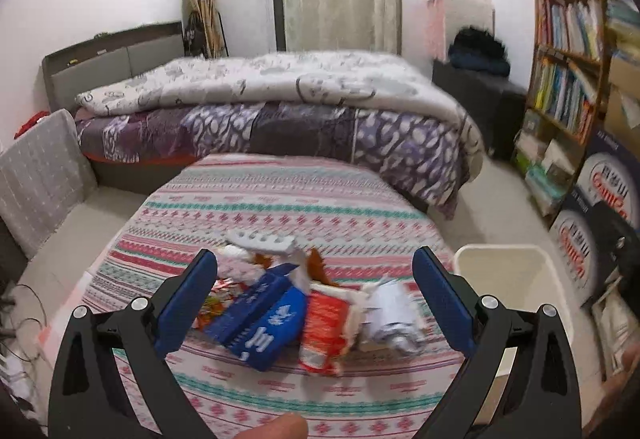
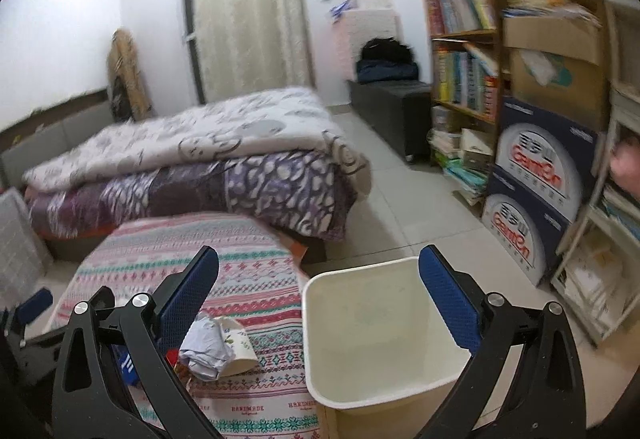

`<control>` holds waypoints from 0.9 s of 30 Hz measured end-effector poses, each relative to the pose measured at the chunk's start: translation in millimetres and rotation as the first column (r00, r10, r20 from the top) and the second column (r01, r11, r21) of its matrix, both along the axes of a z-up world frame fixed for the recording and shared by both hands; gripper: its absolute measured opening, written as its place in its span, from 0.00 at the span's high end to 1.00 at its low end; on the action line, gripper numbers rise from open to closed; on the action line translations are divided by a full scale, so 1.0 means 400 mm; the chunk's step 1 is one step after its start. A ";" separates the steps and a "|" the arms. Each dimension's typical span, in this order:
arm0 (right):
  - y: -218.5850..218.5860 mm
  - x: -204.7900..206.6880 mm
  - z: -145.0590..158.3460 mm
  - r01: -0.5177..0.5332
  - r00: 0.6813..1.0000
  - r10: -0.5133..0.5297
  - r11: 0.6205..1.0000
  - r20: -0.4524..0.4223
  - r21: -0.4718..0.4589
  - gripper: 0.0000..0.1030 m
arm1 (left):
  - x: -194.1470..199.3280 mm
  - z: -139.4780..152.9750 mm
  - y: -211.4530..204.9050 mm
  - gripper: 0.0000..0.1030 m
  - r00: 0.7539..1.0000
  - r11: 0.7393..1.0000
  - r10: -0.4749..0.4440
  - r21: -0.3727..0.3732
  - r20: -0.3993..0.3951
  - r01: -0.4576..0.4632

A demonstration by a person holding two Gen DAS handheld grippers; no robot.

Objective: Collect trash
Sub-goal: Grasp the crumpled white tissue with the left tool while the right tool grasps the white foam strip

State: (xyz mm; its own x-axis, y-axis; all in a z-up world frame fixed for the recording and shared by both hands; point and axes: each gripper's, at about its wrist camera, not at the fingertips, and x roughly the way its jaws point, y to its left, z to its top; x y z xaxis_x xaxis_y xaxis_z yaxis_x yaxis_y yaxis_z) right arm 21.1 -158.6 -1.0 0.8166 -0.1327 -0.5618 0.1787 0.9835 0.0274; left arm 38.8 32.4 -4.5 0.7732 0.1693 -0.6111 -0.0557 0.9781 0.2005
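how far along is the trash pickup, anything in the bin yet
Barely started. Done: nothing, the white bin looks empty. In hand: nothing, the left gripper and right gripper are both open. Left: the blue carton, red packet and crumpled paper lie on the patterned cloth.

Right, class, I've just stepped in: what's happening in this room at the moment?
A person holds a two-finger gripper in each hand and is clearing rubbish from a table with a patterned cloth. The left gripper is open above a pile of trash: a blue carton, a red packet and crumpled paper. The right gripper is open over the white bin beside the table. Neither holds anything, and the bin looks empty.
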 end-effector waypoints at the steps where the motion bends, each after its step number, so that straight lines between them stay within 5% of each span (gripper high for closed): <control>1: 0.001 0.021 -0.001 -0.019 0.999 0.020 1.000 -0.043 0.012 0.07 | 0.012 0.004 0.020 0.08 1.000 1.000 0.008 0.001 -0.005 -0.008; 3: 0.001 0.052 -0.008 -0.049 0.996 0.054 0.996 -0.068 0.070 0.07 | 0.028 0.004 0.062 0.07 1.000 1.000 0.019 -0.014 0.009 -0.018; 5: -0.004 0.085 -0.024 -0.084 0.989 0.104 0.982 -0.107 0.171 0.07 | 0.060 0.001 0.119 0.07 0.998 0.998 0.039 -0.037 -0.055 -0.041; 10: 0.060 0.171 -0.076 -0.181 0.961 0.219 0.960 -0.169 0.214 0.07 | 0.153 -0.048 0.262 0.07 0.957 0.994 0.026 -0.096 -0.288 -0.056; 13: 0.112 0.204 -0.116 -0.264 0.928 0.308 0.941 -0.211 0.214 0.07 | 0.168 -0.077 0.363 0.07 0.930 0.997 0.073 0.002 -0.360 -0.077; 16: 0.153 0.224 -0.154 -0.296 0.903 0.346 0.931 -0.256 0.214 0.07 | 0.174 -0.132 0.438 0.07 0.870 0.999 0.031 -0.008 -0.492 -0.040; 19: 0.180 0.242 -0.170 -0.328 0.875 0.390 0.913 -0.288 0.242 0.07 | 0.165 -0.179 0.486 0.07 0.851 0.992 0.063 0.129 -0.522 0.005; 27: 0.231 0.276 -0.179 -0.364 0.856 0.434 0.892 -0.281 0.268 0.07 | 0.176 -0.260 0.469 0.07 0.808 0.964 -0.063 0.175 -0.585 0.201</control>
State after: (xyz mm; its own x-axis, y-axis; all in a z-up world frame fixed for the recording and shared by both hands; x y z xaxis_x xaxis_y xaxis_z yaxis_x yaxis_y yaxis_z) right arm 131.5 -66.1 -72.6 0.5410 0.3074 -0.7828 -0.1952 0.9513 0.2387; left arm 109.2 220.1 -108.6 0.3211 0.2733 -0.9068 0.2629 0.8941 0.3626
